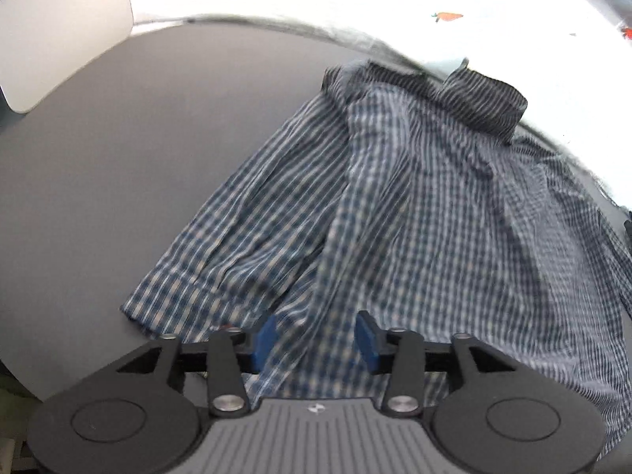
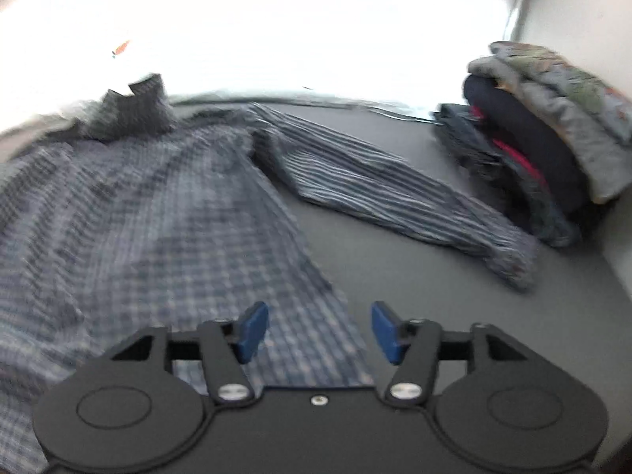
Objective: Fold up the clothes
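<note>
A blue-and-white checked shirt [image 1: 414, 197] lies spread on the grey table [image 1: 118, 177], collar [image 1: 486, 102] at the far edge. One sleeve [image 1: 221, 245] lies out to the left in the left wrist view. My left gripper [image 1: 316, 339] hovers low over the shirt's near hem; a loose ridge of cloth runs between its blue pads [image 1: 264, 337], which stand apart from it. In the right wrist view the same shirt [image 2: 138, 217] fills the left, its other sleeve [image 2: 395, 193] angled out to the right. My right gripper [image 2: 320, 331] is open over the hem's right corner, pads clear of the cloth.
A stack of folded clothes [image 2: 545, 134] sits at the table's right rear, close to the sleeve's cuff [image 2: 513, 260]. A white wall panel [image 1: 59, 31] stands at the left rear. Beyond the table's far edge lies bright white fabric with small prints [image 1: 446, 15].
</note>
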`<state>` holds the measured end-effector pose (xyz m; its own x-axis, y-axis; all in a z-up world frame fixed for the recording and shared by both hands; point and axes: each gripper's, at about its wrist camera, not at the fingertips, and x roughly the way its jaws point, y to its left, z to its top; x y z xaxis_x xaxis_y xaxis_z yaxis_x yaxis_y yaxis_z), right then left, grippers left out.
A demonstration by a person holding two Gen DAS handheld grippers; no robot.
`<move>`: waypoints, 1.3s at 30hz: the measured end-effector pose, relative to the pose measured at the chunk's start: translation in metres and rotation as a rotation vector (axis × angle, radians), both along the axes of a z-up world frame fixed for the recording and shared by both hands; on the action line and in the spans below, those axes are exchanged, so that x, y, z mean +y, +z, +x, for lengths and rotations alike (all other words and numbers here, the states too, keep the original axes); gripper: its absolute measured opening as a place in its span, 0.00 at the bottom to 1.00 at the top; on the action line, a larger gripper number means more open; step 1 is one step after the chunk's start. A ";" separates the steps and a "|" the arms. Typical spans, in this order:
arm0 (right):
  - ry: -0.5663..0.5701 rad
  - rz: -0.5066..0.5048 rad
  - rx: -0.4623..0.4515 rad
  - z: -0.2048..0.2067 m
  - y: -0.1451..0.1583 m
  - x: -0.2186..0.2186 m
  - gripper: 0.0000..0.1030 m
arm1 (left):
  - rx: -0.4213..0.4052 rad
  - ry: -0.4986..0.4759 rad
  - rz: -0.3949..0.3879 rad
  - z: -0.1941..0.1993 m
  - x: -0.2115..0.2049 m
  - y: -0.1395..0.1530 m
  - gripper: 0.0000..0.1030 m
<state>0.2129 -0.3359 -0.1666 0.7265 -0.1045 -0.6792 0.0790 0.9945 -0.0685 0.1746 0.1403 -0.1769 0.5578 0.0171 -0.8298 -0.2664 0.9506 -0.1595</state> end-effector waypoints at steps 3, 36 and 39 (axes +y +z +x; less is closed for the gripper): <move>0.071 0.084 0.008 0.013 -0.006 0.009 0.81 | 0.001 0.042 0.025 -0.001 -0.006 0.003 0.58; -0.007 0.056 -0.077 0.047 -0.066 0.166 1.00 | -0.006 -0.107 0.187 0.042 0.101 -0.031 0.10; -0.007 0.055 -0.077 0.047 -0.066 0.164 1.00 | -0.039 -0.072 0.231 0.051 0.123 -0.016 0.10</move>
